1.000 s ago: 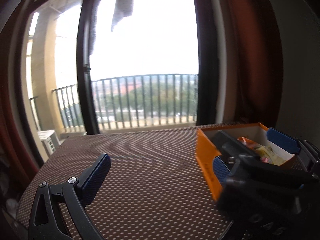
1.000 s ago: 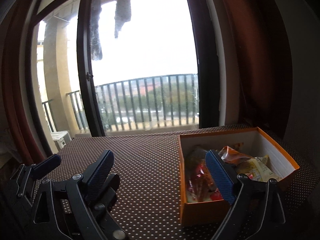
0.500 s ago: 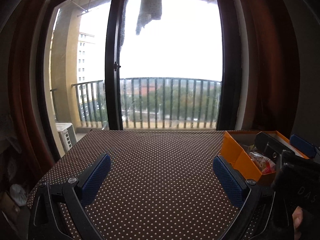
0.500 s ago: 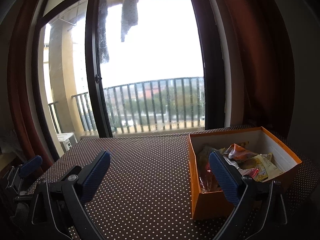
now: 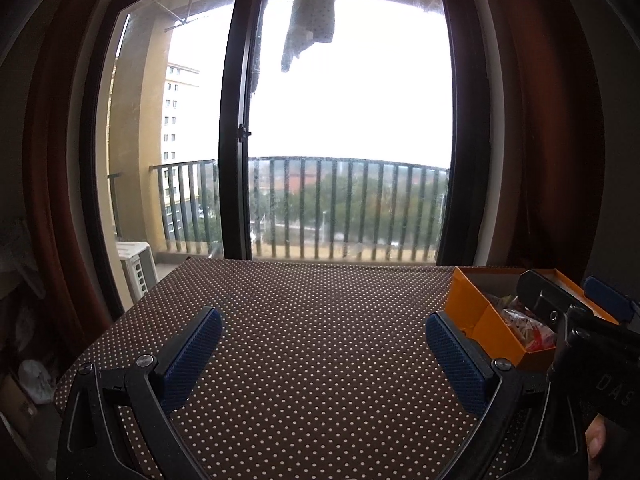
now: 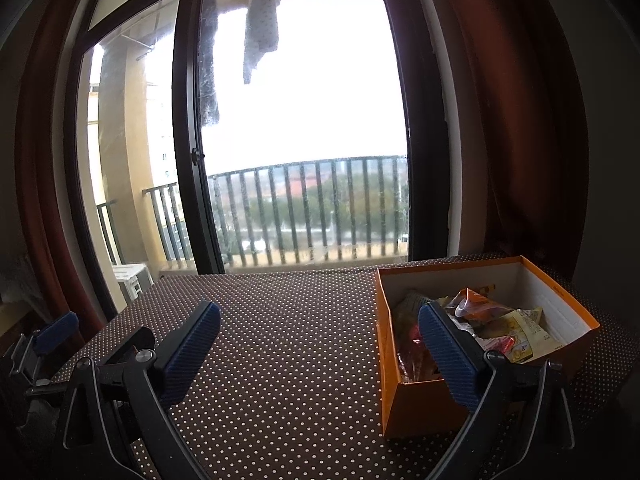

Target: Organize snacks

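Beyond the right gripper (image 6: 320, 354)'s spread fingers, crinkly plastic snack packets (image 6: 496, 324) in the orange cardboard box (image 6: 420, 404) look light and slippery, best pinched at an edge; the left gripper (image 5: 324, 354) is likewise spread.

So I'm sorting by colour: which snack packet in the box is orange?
The crumpled orange packet on top of the pile in the orange box, toward its far end; the packet nearer is pale yellow.

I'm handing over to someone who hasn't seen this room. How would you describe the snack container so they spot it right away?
Find the tall balcony window, then the brown polka-dot table in front of it. On the table's right side, near the dark red curtain, sits the orange box: open-topped, white inside, holding crinkly snack packets, the only bright thing on the cloth.
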